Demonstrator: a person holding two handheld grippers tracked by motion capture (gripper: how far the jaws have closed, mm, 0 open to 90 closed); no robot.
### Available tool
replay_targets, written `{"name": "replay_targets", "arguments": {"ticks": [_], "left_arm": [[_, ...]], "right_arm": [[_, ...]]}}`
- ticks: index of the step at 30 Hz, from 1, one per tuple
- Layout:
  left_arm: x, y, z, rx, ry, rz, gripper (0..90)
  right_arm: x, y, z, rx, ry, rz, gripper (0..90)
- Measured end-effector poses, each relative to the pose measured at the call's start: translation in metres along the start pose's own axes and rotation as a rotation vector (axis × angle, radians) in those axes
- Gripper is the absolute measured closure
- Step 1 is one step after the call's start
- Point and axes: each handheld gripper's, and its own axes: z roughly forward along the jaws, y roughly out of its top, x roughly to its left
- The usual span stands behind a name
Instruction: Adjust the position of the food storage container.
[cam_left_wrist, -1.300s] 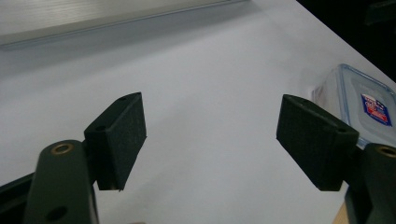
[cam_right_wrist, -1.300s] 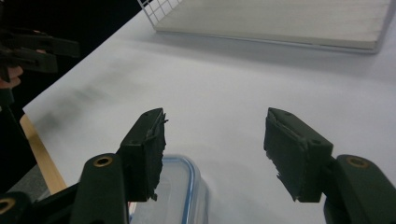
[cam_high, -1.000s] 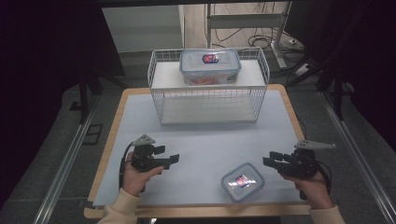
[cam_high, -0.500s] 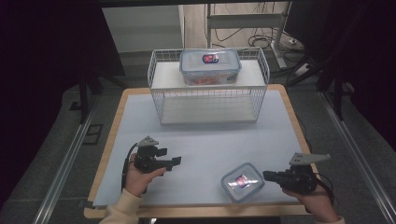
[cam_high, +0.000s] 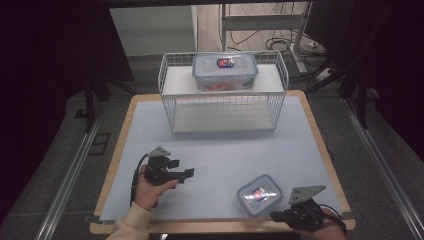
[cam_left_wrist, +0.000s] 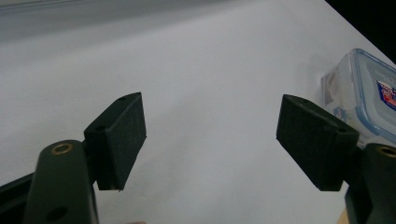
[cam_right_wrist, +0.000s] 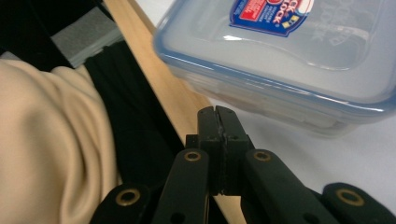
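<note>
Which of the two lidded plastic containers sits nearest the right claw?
The small square container on the blue mat near the table's front edge, just beside the shut right claw. The larger rectangular container rests on top of the white wire rack at the back.

A: What sort of place does the scene show?

B: It looks like a lab or test room. A wood-edged table (cam_high: 320, 145) with a pale blue top stands alone on a grey floor, dark curtains at both sides.

A: Anything else pointing to that?

B: Loose cables (cam_high: 260, 37) trail across the floor behind, beside metal frame legs (cam_high: 299, 45) and floor rails (cam_high: 67, 185).
</note>
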Motion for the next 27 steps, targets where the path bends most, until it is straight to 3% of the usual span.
{"name": "replay_targets", "arguments": {"ticks": [13, 27], "left_arm": [[0.003, -0.001, 0.001, 0.002, 0.001, -0.015, 23.9], [0.009, -0.001, -0.004, -0.006, 0.011, -0.033, 24.0]], "right_arm": [[-0.009, 0.01, 0.018, -0.038, -0.034, 0.027, 89.3], [-0.03, 0.053, 0.048, -0.08, -0.042, 0.061, 89.3]]}}
